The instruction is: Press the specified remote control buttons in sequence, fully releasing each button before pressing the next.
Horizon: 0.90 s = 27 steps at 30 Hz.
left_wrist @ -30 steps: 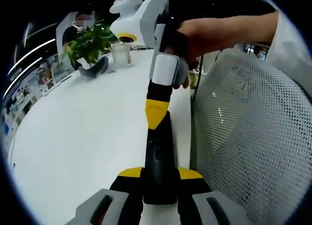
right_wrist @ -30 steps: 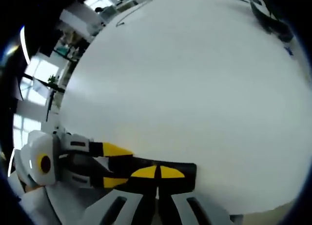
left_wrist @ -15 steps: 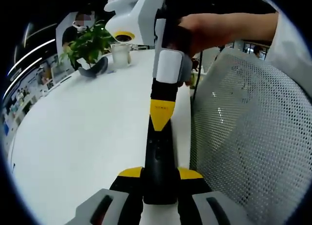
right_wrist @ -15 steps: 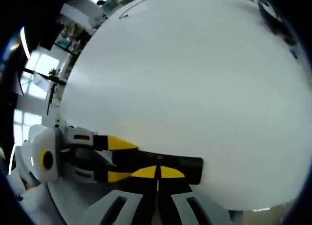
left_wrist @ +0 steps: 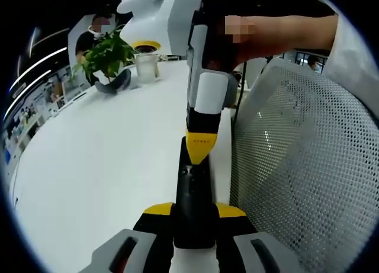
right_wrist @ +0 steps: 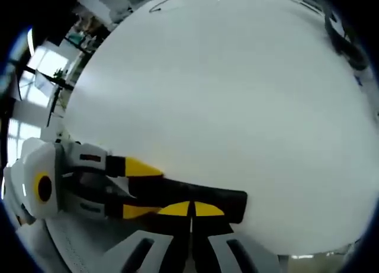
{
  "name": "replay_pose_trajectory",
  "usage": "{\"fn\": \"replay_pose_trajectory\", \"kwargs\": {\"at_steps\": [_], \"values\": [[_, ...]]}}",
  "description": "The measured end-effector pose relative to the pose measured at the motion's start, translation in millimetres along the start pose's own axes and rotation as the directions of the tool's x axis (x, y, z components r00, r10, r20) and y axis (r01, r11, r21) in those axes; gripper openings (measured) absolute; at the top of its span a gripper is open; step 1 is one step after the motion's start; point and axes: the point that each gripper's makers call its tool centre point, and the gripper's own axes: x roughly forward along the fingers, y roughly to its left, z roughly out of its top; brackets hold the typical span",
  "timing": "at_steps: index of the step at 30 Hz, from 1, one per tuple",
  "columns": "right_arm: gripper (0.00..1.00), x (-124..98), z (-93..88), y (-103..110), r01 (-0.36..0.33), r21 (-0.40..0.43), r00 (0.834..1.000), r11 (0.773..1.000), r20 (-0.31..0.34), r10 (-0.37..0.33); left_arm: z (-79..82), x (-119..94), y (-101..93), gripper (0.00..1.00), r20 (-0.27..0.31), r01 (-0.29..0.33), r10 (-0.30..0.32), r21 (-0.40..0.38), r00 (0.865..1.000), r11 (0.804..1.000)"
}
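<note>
Nearest the lens: left gripper point(left_wrist: 193, 217) has its yellow-tipped jaws pinched on the near end of the remote point(left_wrist: 192, 190), one jaw on each long side.
Remote position: one black, slim bar, held lengthwise along the left jaws, over the table point(left_wrist: 106, 166) edge by the mesh chair point(left_wrist: 302, 166). From the right gripper view it lies sideways point(right_wrist: 201, 199) with its free end out over the white top.
Pressing tool: right gripper point(left_wrist: 200, 148) comes down from above, its two yellow tips pressed together into one point. That point sits on the remote's top face, touching or a hair off; I can't tell which.
Right view check: right gripper point(right_wrist: 190, 209) tips meet with no gap, and the left gripper point(right_wrist: 127, 187) reaches in from the left, clamping the remote.
Handling: looks light, rigid and hard plastic, likely slick along the sides. I'd judge the side grip at the near end sound, since it leaves the button face free. A hard push far from the grip could tip it in the jaws.
Buttons: too small and dark to count.
Count: one remote, two grippers, one chair.
Far end: one potted plant point(left_wrist: 106, 54), one glass point(left_wrist: 146, 64), one dark curved object point(left_wrist: 113, 83).
</note>
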Motion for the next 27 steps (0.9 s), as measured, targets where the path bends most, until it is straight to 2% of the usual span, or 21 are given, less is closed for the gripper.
{"fn": "replay_pose_trajectory", "kwargs": {"at_steps": [4,8,14,21,27], "values": [[0.0,-0.3,0.0,-0.6,0.014,0.027,1.0,1.0,0.008,-0.014,0.0,0.0,-0.3,0.24,0.002,0.001,-0.001,-0.003,1.0,1.0],[0.0,-0.1,-0.1,-0.3,0.017,0.021,1.0,1.0,0.005,-0.017,0.2,0.2,-0.2,0.24,0.005,0.0,0.0,-0.004,1.0,1.0],[0.0,-0.1,-0.5,-0.6,-0.012,0.034,1.0,0.999,-0.02,0.013,0.0,0.0,-0.5,0.24,0.004,0.003,-0.003,0.003,1.0,1.0],[0.0,-2.0,-2.8,1.1,-0.034,0.021,0.999,0.999,-0.003,0.034,-0.1,-0.1,-0.9,0.24,0.006,0.005,-0.005,0.002,1.0,1.0],[0.0,-1.6,-14.3,1.6,-0.021,-0.005,0.997,1.0,-0.069,0.021,0.4,0.1,-1.0,0.24,0.005,0.009,-0.009,0.004,1.0,1.0]]}}
